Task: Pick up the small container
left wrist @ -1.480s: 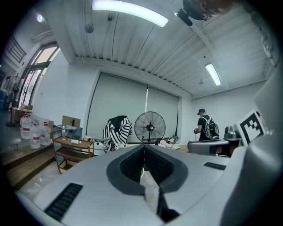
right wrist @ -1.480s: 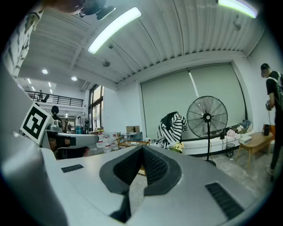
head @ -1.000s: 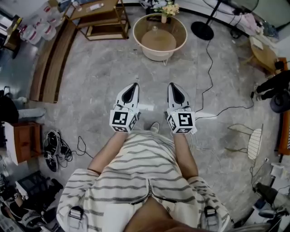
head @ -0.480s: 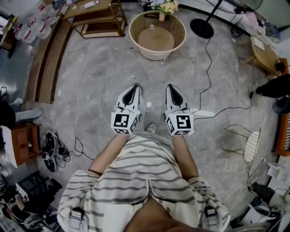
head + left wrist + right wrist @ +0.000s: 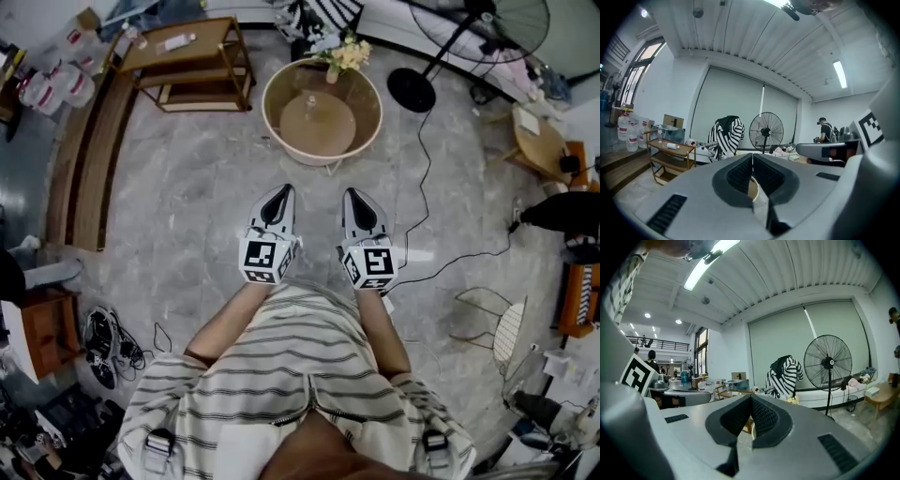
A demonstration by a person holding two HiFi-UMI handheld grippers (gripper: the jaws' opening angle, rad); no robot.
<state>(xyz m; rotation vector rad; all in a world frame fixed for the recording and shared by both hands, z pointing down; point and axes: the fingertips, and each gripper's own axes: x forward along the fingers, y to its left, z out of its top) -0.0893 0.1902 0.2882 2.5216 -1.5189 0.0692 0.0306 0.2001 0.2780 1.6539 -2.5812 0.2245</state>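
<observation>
A person in a striped shirt stands on a grey marble floor, holding the left tongs and the right tongs side by side at waist height, tips pointing ahead. Both sets of tongs are fully closed, their ribbed pads pressed together with nothing gripped between them. Ahead stands a round counter with a bunch of pale flowers at its far edge. A two-tier wooden counter sits beyond it to the left and a pedestal fan to the right. A black cable trails across the floor. The small container cannot be picked out with certainty in any view; it is in neither set of tongs.
</observation>
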